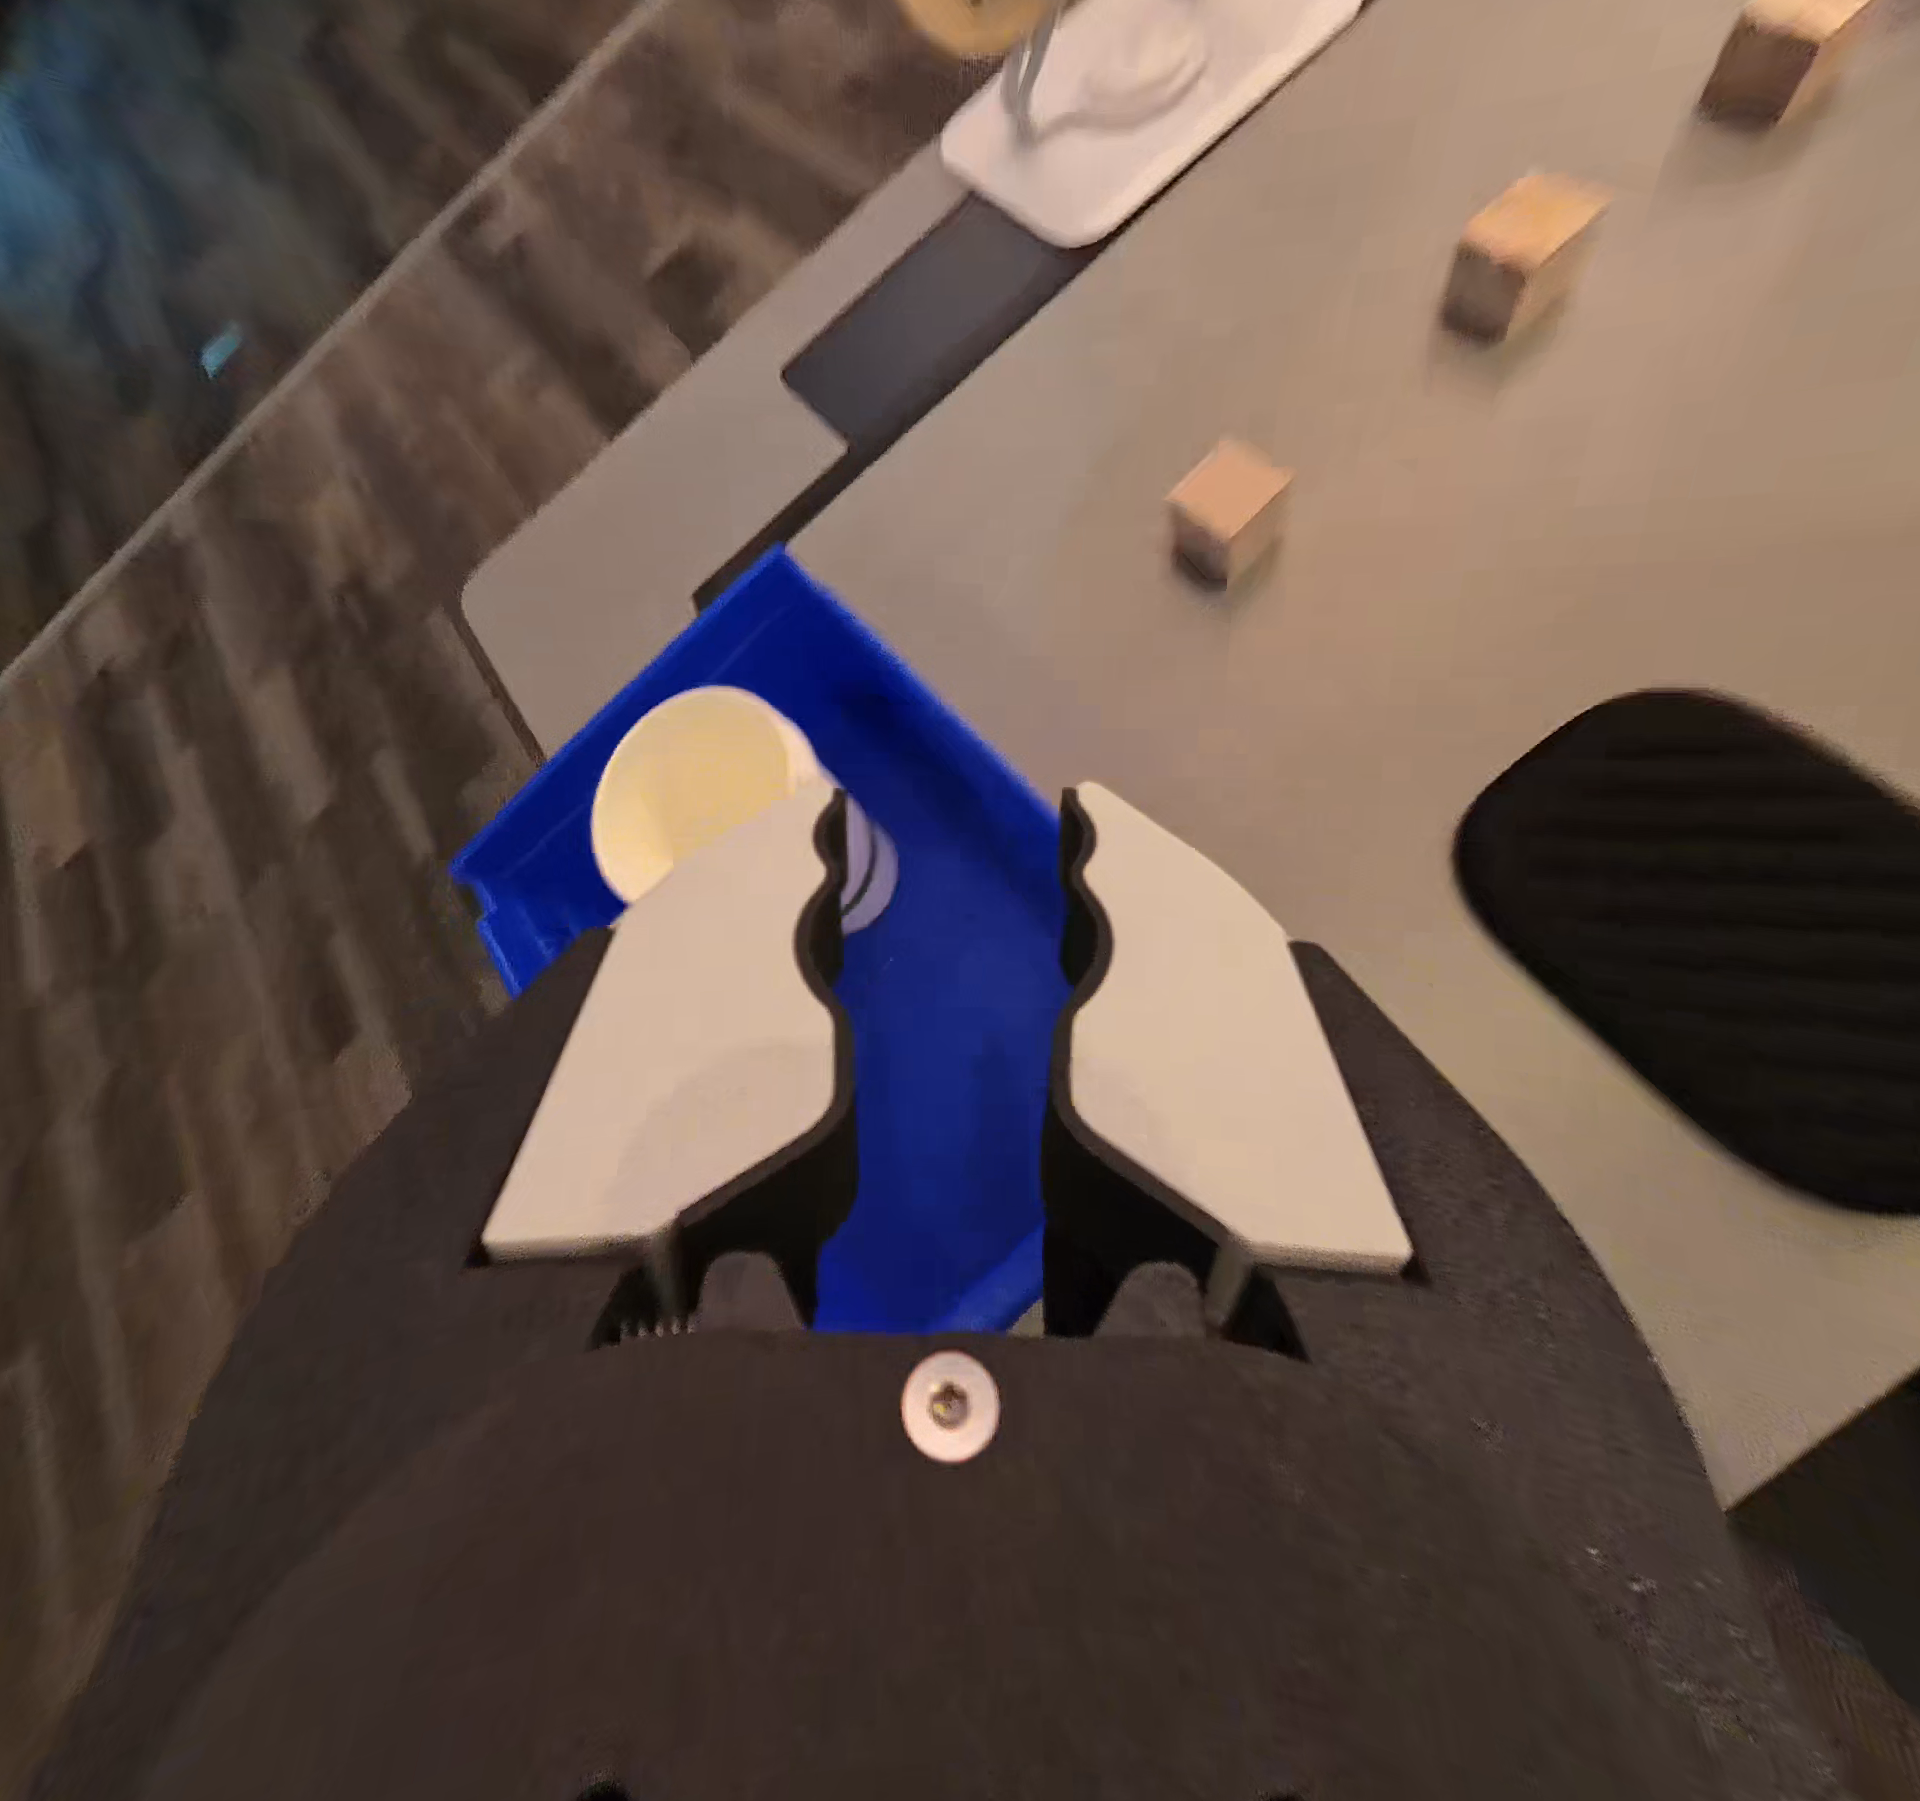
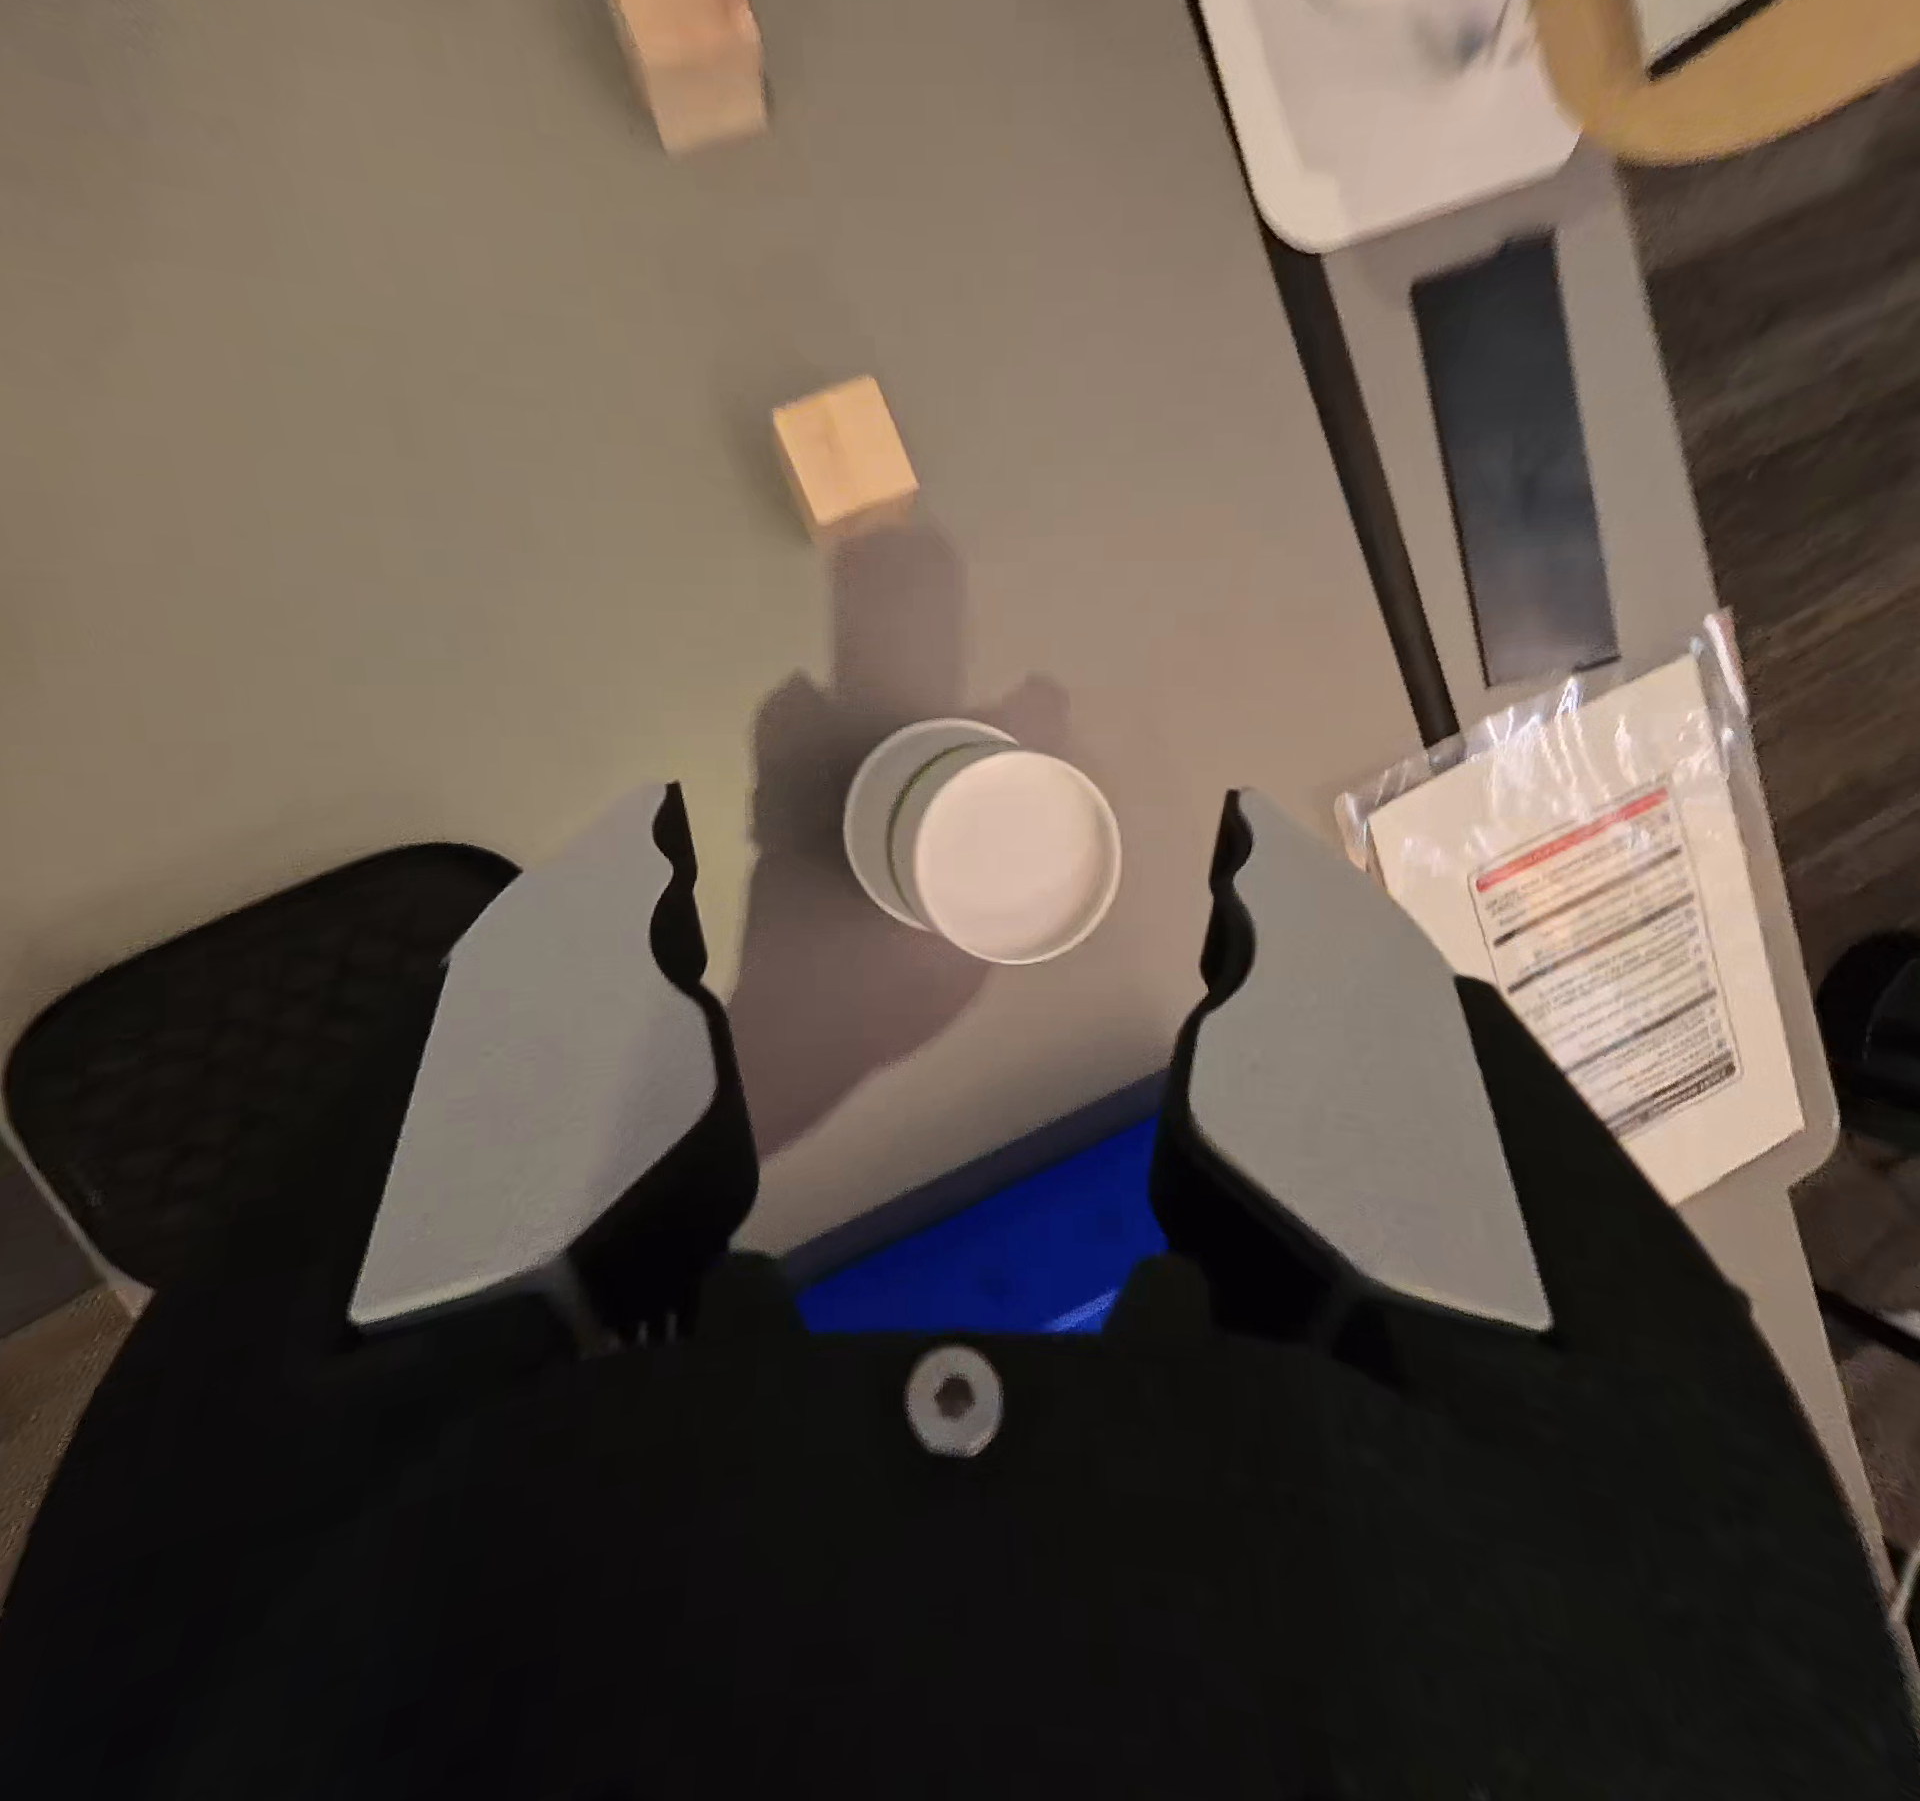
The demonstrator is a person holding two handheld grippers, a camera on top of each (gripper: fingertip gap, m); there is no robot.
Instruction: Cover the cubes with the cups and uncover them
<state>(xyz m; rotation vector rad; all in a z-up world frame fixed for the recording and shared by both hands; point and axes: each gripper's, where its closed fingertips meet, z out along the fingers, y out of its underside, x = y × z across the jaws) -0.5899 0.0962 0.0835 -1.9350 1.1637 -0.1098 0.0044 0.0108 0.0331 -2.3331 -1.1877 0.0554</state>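
The left gripper hangs over a blue bin with its jaws parted and nothing between them; a pale cup lies on its side in the bin, partly hidden under the left-hand finger. The bin sits right at the near corner of the grey table, probably to keep spare cups within reach, so the carpeted floor drops away just beyond its wall and there is little room on that side. Out on the table three wooden cubes stand in a spaced line, uncovered in this view, with bare table between them.

The right gripper is also spread wide and empty, poised above an upside-down white cup standing on the table, which likely hides a cube, though that cannot be seen. Its jaws are wider than the cup, which suits either a fresh release or a coming grasp. Two more cubes lie farther out, well apart from the cup, leaving open table for the next covers. A bagged paper sheet rests to the right near the table edge, and a black chair back crowds the near left.
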